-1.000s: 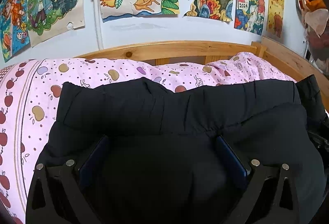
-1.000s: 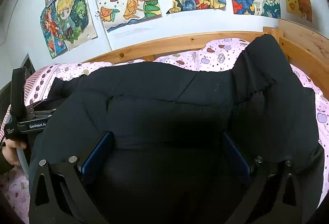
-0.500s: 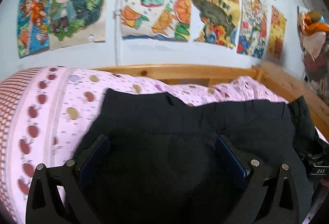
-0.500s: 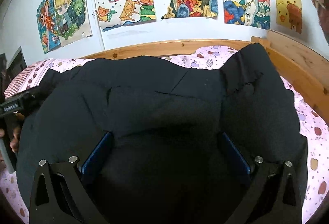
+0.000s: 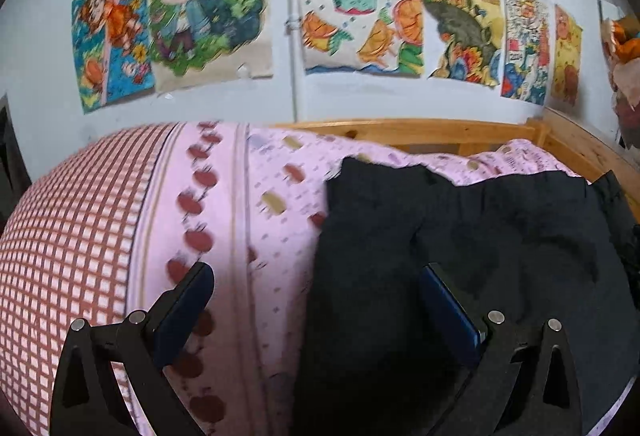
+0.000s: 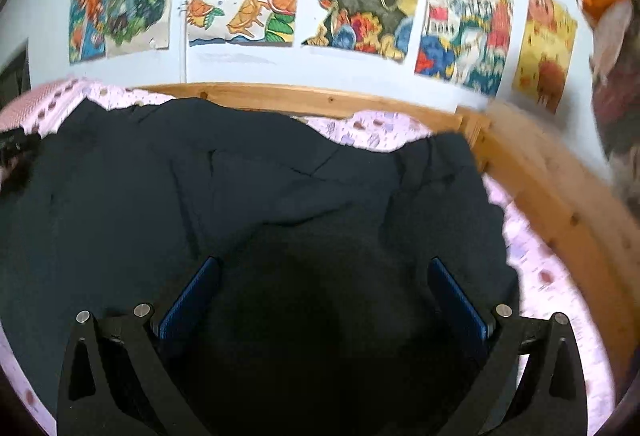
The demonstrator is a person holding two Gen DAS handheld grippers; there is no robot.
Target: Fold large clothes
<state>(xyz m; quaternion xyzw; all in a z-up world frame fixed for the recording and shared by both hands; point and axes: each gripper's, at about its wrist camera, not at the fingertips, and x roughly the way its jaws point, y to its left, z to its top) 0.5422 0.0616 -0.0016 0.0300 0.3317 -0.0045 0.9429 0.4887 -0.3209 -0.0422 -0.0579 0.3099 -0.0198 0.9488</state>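
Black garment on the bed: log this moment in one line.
garment: flat on quilt | left gripper: open, over garment edge | right gripper: open, above garment

The garment (image 5: 480, 236) is plain black with no print. The bedcover (image 5: 256, 220) is pale pink, dotted and scattered with dark red apples and olive fruit shapes, and its left part is a red-and-white check. The bed frame (image 6: 552, 188) is honey-coloured wood. Each tool has black arms and blue pads (image 6: 192, 300). Bright multicoloured cartoon posters (image 5: 360, 16) cover the pale blue-white wall.
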